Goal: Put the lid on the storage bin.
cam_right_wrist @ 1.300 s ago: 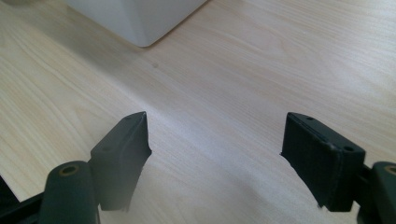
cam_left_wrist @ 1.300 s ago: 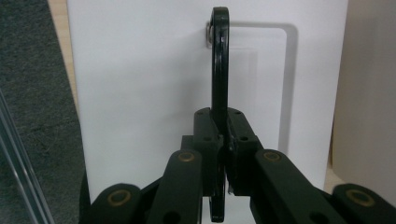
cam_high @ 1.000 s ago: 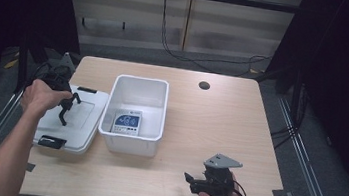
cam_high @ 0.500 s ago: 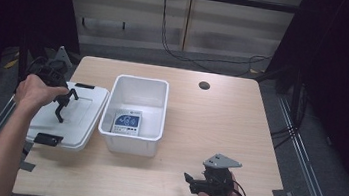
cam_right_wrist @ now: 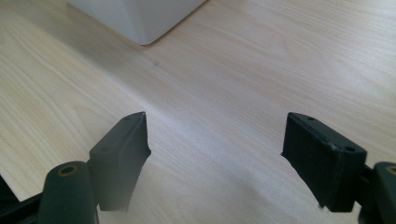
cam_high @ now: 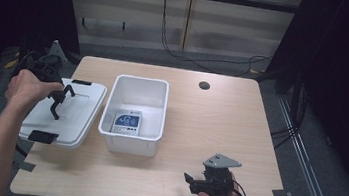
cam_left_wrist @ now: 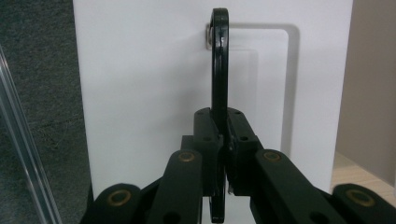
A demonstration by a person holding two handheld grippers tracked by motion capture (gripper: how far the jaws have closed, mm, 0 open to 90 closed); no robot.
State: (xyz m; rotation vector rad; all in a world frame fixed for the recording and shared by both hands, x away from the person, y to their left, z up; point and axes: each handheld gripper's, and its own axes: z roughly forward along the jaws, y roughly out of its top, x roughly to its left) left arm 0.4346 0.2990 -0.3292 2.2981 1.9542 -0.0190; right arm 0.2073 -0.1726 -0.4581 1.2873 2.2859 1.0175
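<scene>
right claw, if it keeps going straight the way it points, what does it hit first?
Probably the white bin: the open right claw looks across bare table toward the bin's near corner, slightly left of centre. Depth is unclear, so it might just skim past.

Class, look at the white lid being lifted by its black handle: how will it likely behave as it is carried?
The lid is held only by its thin handle, which the left gripper pinches, so it may swing or tilt. It looks like thin flat plastic, so probably light and fairly stiff. Its smooth surface might slide easily on the table.
</scene>
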